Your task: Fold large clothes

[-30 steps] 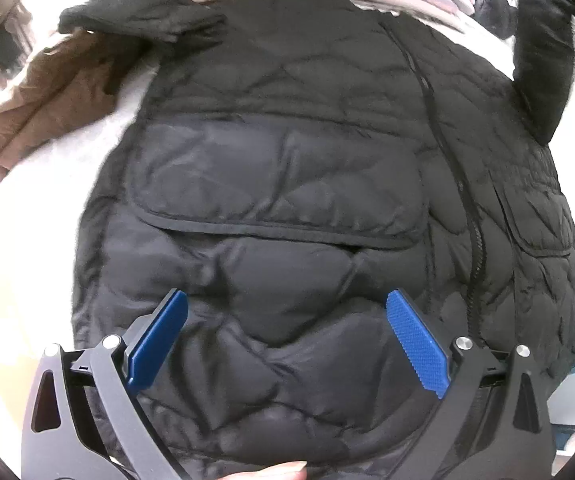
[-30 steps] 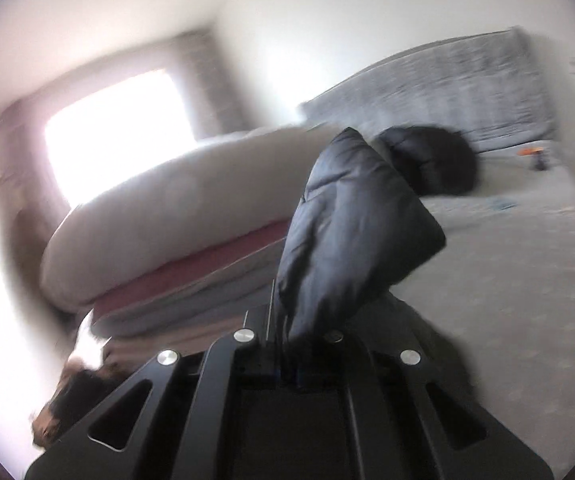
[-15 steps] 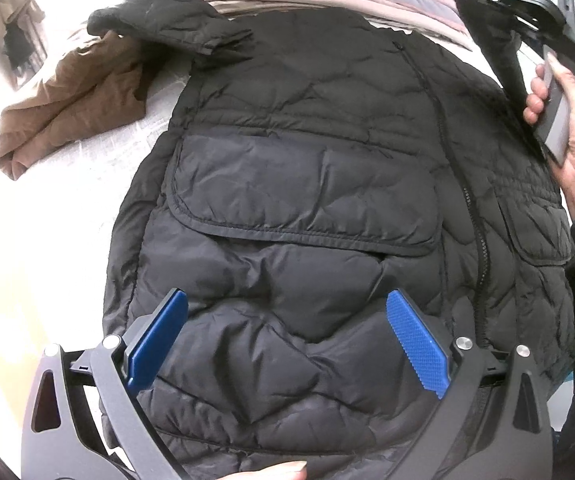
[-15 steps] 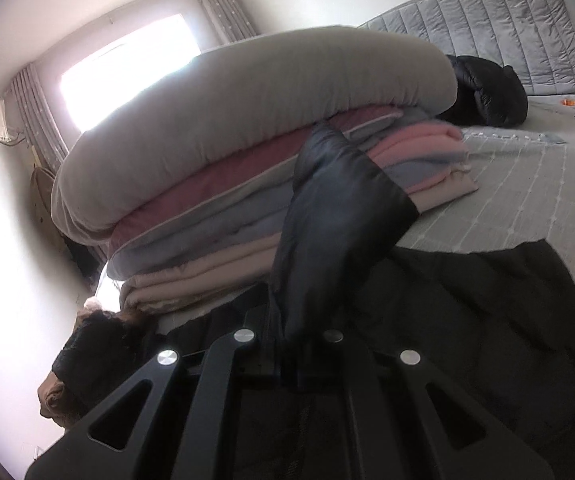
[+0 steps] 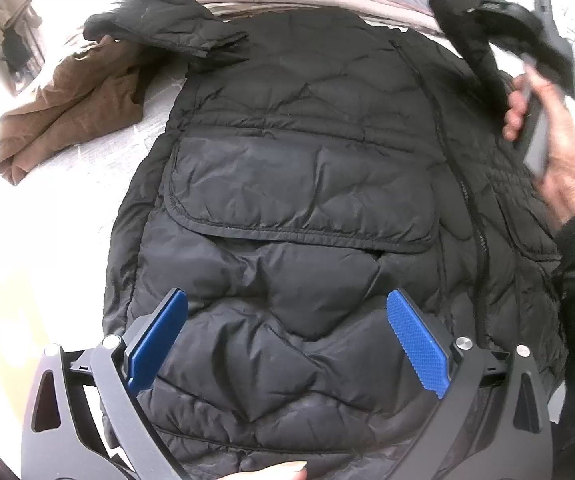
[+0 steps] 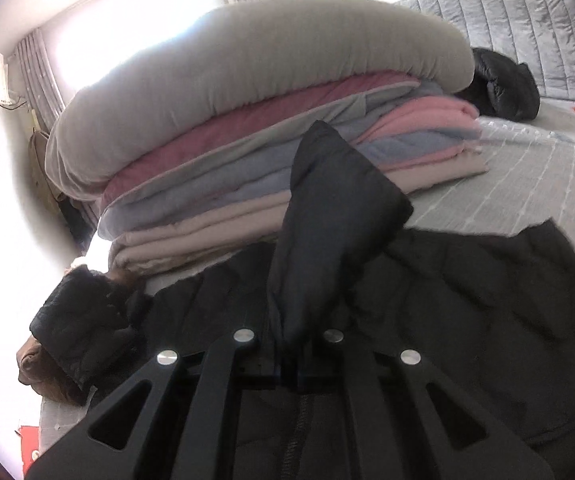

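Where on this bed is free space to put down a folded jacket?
Free: the grey bedspread right of the blanket stack, before the headboard. Crowded: the black jacket fills the near side, with the brown garment beside it.

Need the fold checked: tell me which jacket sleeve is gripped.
The sleeve on the picture's right, clamped in the right gripper. The other sleeve lies loose beside the brown garment.

black quilted jacket (image 5: pixel 303 208) lies front-up, zipped, one sleeve (image 6: pixel 335 216) raised.
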